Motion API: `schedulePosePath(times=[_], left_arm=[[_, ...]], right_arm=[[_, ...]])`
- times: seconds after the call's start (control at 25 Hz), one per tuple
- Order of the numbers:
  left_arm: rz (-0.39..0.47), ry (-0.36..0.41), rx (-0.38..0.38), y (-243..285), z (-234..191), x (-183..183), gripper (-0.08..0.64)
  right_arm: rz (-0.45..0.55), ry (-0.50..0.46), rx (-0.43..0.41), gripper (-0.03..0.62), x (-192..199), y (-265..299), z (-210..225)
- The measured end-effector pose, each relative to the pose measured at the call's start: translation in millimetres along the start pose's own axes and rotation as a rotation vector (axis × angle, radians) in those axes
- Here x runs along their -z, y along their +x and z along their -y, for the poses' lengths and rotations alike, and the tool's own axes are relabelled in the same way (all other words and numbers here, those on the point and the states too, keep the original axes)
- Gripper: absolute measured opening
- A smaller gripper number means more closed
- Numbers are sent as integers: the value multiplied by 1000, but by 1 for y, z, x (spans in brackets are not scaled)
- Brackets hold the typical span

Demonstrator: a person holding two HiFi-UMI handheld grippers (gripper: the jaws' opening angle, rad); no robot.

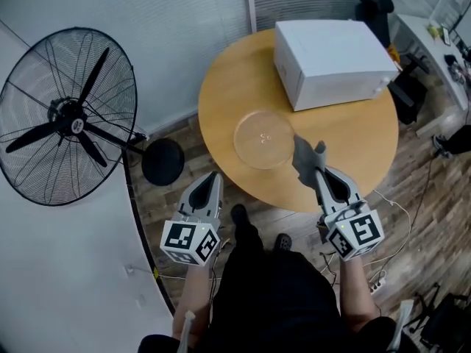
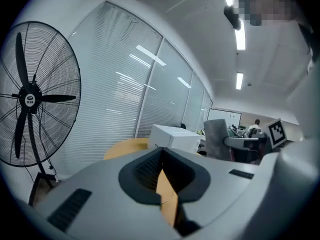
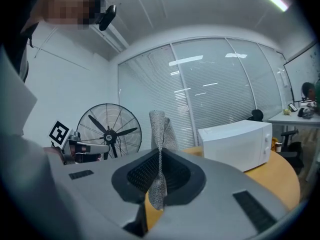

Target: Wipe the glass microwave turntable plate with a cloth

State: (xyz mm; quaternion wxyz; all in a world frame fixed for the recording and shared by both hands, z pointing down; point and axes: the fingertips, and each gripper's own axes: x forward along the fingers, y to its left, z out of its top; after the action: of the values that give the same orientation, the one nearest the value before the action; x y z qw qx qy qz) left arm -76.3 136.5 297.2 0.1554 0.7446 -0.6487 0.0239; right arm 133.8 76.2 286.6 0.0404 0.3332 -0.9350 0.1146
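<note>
A clear glass turntable plate (image 1: 263, 138) lies flat near the front of the round wooden table (image 1: 228, 87). My right gripper (image 1: 319, 169) is shut on a grey cloth (image 1: 303, 155), which sticks up from its jaws just right of the plate; in the right gripper view the cloth (image 3: 160, 134) stands pinched between the pads. My left gripper (image 1: 214, 179) is shut and holds nothing. It hovers short of the table's front-left edge, and its own view shows only the tabletop (image 2: 125, 148) past its tips (image 2: 161, 173).
A white microwave (image 1: 333, 61) stands at the table's far right. A large black floor fan (image 1: 68, 116) with a round base (image 1: 163, 161) stands to the left. An office chair (image 1: 377, 11) and a desk (image 1: 434, 43) lie beyond; cables (image 1: 401, 208) trail on the wooden floor.
</note>
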Motion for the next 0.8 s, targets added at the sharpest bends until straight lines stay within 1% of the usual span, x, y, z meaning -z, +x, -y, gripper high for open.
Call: schedulePosePath(times=[0.24, 0.4, 0.68, 0.8], left_arm=[[-44, -31, 60, 39, -46, 3, -5], [-82, -45, 101, 58, -71, 10, -5], [-142, -54, 169, 86, -97, 28, -3], [-172, -82, 189, 97, -103, 42, -3]], right_arm=[[-28, 3, 54, 23, 3, 51, -2], [-57, 10, 93, 23, 11, 77, -8], [-114, 20, 165, 23, 35, 105, -13], [-154, 23, 182, 23, 49, 111, -15]])
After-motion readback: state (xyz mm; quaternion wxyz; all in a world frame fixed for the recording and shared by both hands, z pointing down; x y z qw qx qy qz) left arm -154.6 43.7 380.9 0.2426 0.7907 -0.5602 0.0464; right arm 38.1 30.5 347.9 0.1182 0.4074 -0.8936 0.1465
